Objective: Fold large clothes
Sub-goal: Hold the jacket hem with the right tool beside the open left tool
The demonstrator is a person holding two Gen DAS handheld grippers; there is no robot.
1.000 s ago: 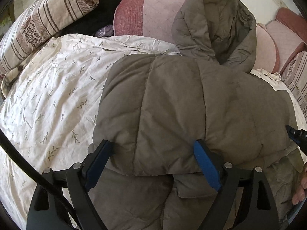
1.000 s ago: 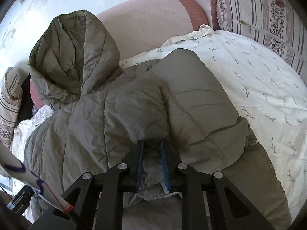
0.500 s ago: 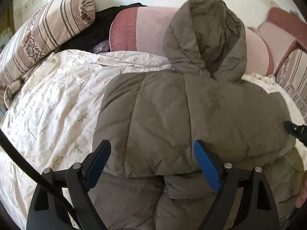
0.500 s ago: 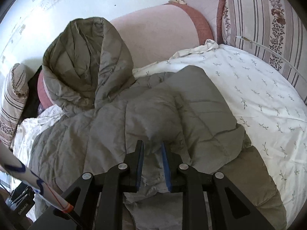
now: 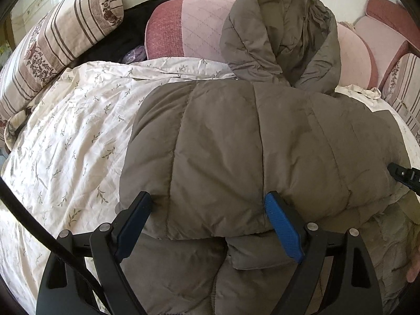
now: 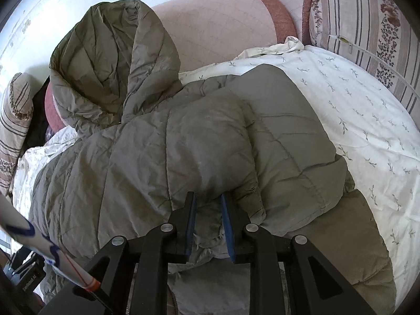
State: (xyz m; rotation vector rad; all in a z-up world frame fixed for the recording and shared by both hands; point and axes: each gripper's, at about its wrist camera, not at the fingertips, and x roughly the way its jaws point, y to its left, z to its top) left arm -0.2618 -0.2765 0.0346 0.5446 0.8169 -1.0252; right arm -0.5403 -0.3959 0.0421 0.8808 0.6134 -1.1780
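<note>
Left gripper [image 5: 207,219] wide at jacket [image 5: 262,144] hem, bedsheet [image 5: 65,131] leftward

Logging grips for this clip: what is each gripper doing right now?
Left gripper: open wide, fingers straddling the folded olive-grey quilted hooded jacket.
Right gripper: shut on a bunch of that jacket's fabric.

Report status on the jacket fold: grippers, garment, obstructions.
Left gripper open wide, straddling the folded edge. Right gripper nearly shut, pinching jacket fabric. Padded jacket folded over on the floral sheet, hood propped on the pink cushion. Nothing blocking.
</note>
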